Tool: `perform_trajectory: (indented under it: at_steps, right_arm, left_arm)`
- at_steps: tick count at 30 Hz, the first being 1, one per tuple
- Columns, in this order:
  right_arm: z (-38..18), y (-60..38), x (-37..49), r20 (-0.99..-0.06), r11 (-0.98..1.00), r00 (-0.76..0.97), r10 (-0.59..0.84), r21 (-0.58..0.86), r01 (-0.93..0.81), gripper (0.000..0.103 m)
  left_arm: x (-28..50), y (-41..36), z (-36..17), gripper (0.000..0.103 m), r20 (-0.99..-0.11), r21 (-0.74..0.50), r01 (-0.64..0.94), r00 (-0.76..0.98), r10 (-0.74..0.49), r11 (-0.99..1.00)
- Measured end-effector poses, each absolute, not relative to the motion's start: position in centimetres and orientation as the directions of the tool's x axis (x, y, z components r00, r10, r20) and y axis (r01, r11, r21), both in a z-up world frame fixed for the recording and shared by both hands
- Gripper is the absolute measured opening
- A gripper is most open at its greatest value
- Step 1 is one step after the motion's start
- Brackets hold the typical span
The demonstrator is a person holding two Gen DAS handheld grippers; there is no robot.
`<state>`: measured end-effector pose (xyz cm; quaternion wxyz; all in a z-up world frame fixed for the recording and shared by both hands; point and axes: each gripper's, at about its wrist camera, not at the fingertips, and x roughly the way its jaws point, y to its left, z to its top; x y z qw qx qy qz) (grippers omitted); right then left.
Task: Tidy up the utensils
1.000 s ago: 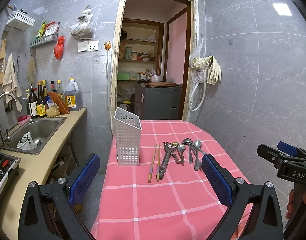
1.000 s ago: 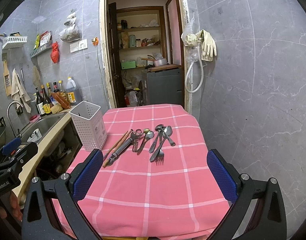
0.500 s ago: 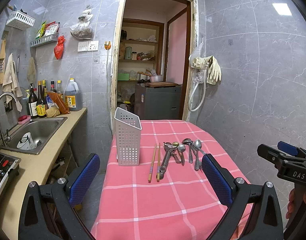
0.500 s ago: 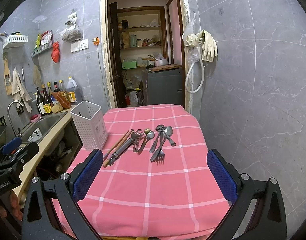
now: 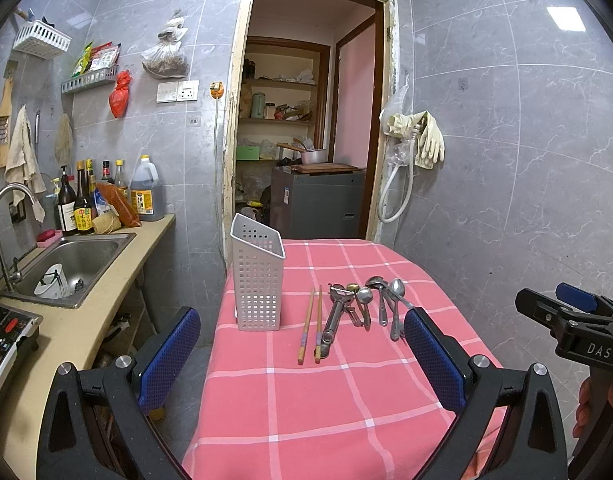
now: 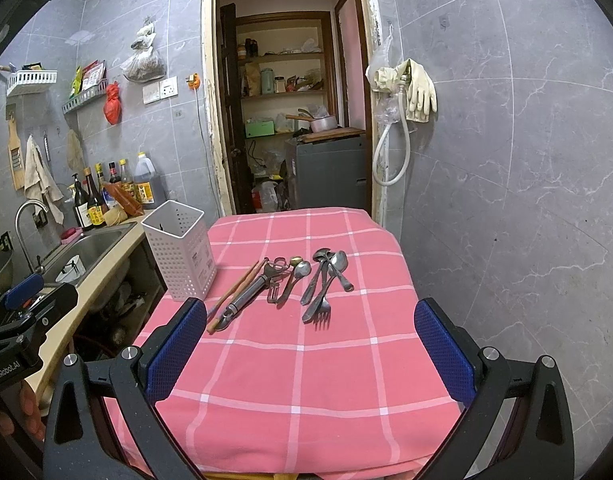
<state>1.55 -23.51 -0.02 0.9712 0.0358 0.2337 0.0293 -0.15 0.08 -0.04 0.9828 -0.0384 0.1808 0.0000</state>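
A small kitchen with grey tiled walls. A table under a pink checked cloth [image 5: 306, 400] fills the middle of both wrist views.

The left gripper [image 5: 302, 356] hangs low over the near end of the table, its two blue-padded fingers [image 5: 168, 354] spread wide apart with nothing between them. The right gripper [image 6: 310, 348] does the same, fingers [image 6: 444, 350] wide apart and holding nothing. In the left view the right gripper's body shows at 3 o'clock; in the right view the left gripper's body shows at 9 o'clock.

The utensils lie in a loose row on the cloth beyond the fingertips, at about 12 o'clock from each gripper and well apart from both. Counted from the left: two wooden chopsticks [image 5: 311, 324] lying side by side; one metal peeler [image 5: 335, 318]; one single spoon [image 5: 364, 300] with another small metal tool, too tangled to name, beside it; then a cluster [image 6: 326, 276] of three spoons and one fork, the fork's tines pointing toward the camera.

One white perforated utensil holder [image 5: 258, 280] stands upright at 11 o'clock, just left of the chopsticks, near the table's left edge.

A counter with a steel sink [image 5: 70, 256] runs along the left wall at 9 o'clock.
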Motion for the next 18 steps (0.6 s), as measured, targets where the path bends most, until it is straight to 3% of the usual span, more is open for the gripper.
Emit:
perform_trajectory:
  at_steps: [18]
  right_arm:
    - [-0.6, -22.4, 1.5, -0.453, 0.996, 0.888, 0.077, 0.080, -0.045, 0.102]
  left_arm:
    - [-0.1, 0.1, -0.1, 0.103, -0.356, -0.076, -0.015, 0.934, -0.013, 0.997]
